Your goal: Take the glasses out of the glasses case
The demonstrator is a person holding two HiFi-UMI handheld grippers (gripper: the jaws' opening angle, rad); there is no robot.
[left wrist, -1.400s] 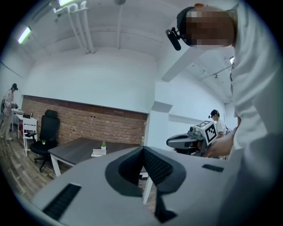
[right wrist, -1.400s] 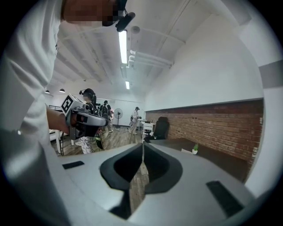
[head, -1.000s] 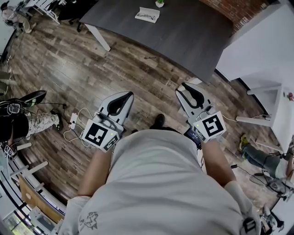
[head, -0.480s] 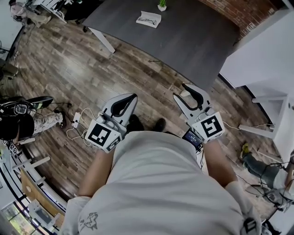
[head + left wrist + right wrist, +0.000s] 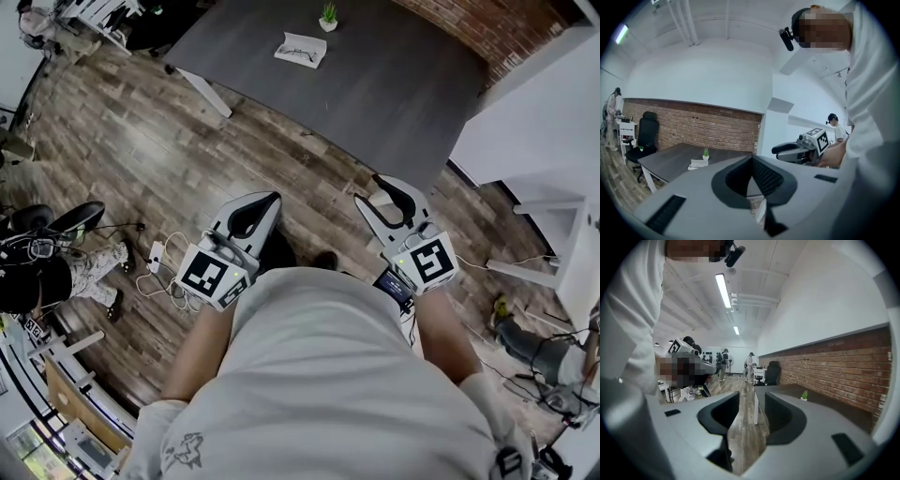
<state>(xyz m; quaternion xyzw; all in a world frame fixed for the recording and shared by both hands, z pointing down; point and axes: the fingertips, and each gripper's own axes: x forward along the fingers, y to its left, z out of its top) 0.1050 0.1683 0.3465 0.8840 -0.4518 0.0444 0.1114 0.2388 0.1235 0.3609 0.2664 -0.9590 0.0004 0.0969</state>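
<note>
Approach: the table (image 5: 394,84) draws nearer, case (image 5: 301,50) on it at twelve o'clock, well off. My right gripper (image 5: 371,189) has just spread, empty, ready; left gripper (image 5: 271,198) sits pressed together.

Little potted plant (image 5: 328,15) by the far edge of the dark table (image 5: 394,84), plus a power strip (image 5: 154,254) and loose cables (image 5: 174,289) on the wood floor (image 5: 131,141).
</note>
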